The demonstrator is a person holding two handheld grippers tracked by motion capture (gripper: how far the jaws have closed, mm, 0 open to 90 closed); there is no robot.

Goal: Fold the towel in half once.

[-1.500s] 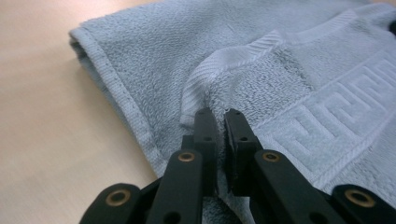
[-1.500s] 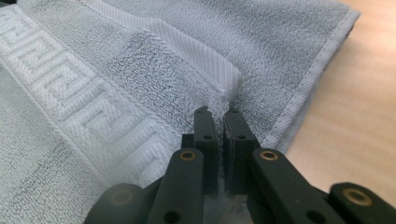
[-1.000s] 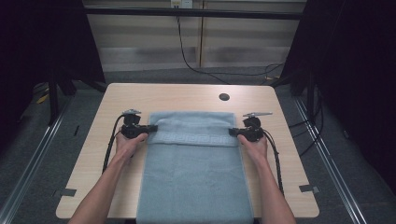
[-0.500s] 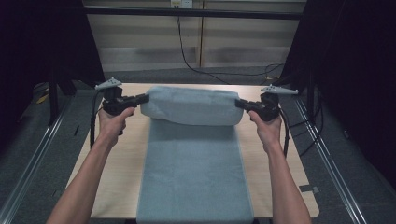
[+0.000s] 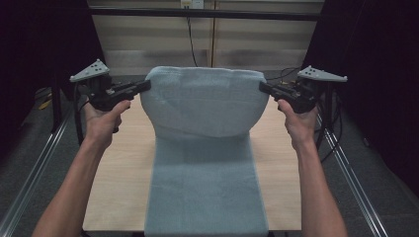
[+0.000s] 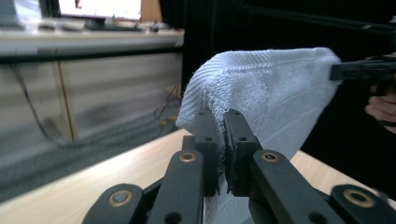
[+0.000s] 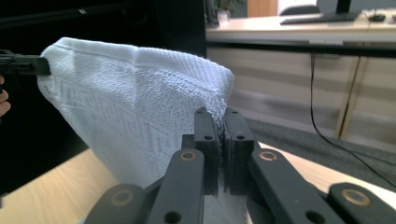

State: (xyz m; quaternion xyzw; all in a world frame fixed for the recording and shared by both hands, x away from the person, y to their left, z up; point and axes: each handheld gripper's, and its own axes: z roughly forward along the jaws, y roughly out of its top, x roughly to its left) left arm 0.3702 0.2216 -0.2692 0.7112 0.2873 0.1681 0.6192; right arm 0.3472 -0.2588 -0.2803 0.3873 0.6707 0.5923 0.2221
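- The towel (image 5: 202, 106) hangs lifted between the two tools: its far edge is stretched level in the air, and the cloth sags in a rounded fold beneath it.
- The left hand-held gripper (image 5: 146, 86) is clenched on the towel's left upper corner; in the left gripper view (image 6: 219, 135) the cloth (image 6: 261, 88) is pinched between the two black jaws.
- The right hand-held gripper (image 5: 263, 87) is clenched on the right upper corner; in the right gripper view (image 7: 219, 135) the towel (image 7: 135, 93) is pinched the same way between closed jaws.
- The rest of the towel runs down from the fold and lies flat along the middle of the bench (image 5: 118, 173), reaching the near edge.
- Both tools point inward toward each other, roughly level, well above the bench top.
- The left hand (image 5: 101, 118) and right hand (image 5: 299, 116) are raised at about the same height, forearms coming up from the bottom of the high view and spread wider than the towel.
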